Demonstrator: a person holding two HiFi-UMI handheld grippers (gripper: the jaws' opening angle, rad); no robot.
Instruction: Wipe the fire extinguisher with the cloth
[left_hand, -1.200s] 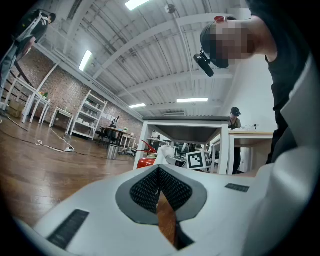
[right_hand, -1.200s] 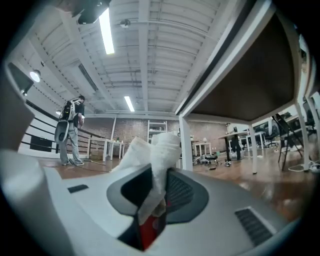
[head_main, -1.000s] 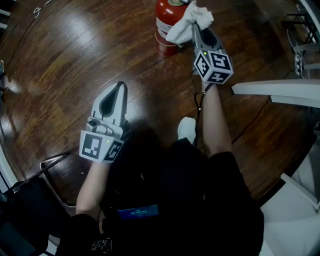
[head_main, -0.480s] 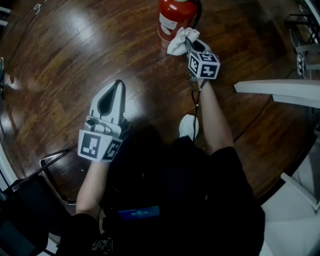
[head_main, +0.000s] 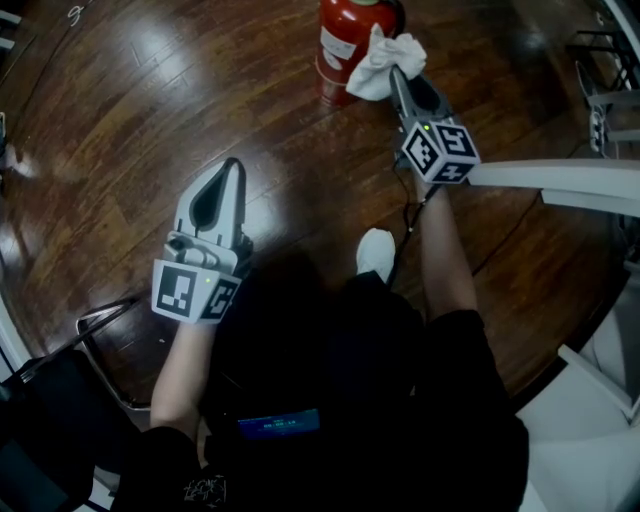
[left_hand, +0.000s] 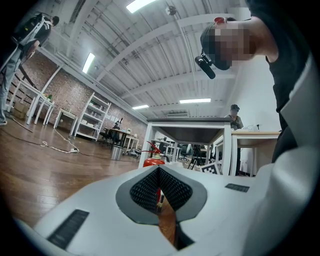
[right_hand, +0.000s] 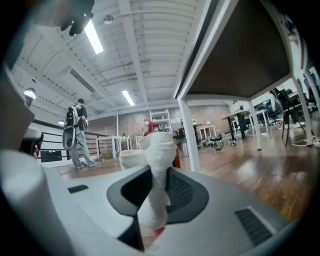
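Observation:
A red fire extinguisher (head_main: 352, 40) stands on the wooden floor at the top of the head view. My right gripper (head_main: 397, 75) is shut on a white cloth (head_main: 382, 63), which is pressed against the extinguisher's right side. In the right gripper view the cloth (right_hand: 156, 170) bunches up between the jaws and hides most of the red extinguisher (right_hand: 176, 156) behind it. My left gripper (head_main: 232, 170) hovers over the floor at lower left, shut and holding nothing. Far ahead in the left gripper view, the extinguisher (left_hand: 153, 160) shows just above the jaws.
A white table (head_main: 560, 180) edge juts in from the right, with a white chair (head_main: 600, 380) below it. A dark metal frame (head_main: 105, 330) lies at lower left. The person's white shoe (head_main: 376, 252) rests on the floor. A cable (head_main: 398, 215) trails from the right gripper.
The right gripper with the cloth moved from the extinguisher's lower side up and to the right along its body. The left gripper has stayed almost still.

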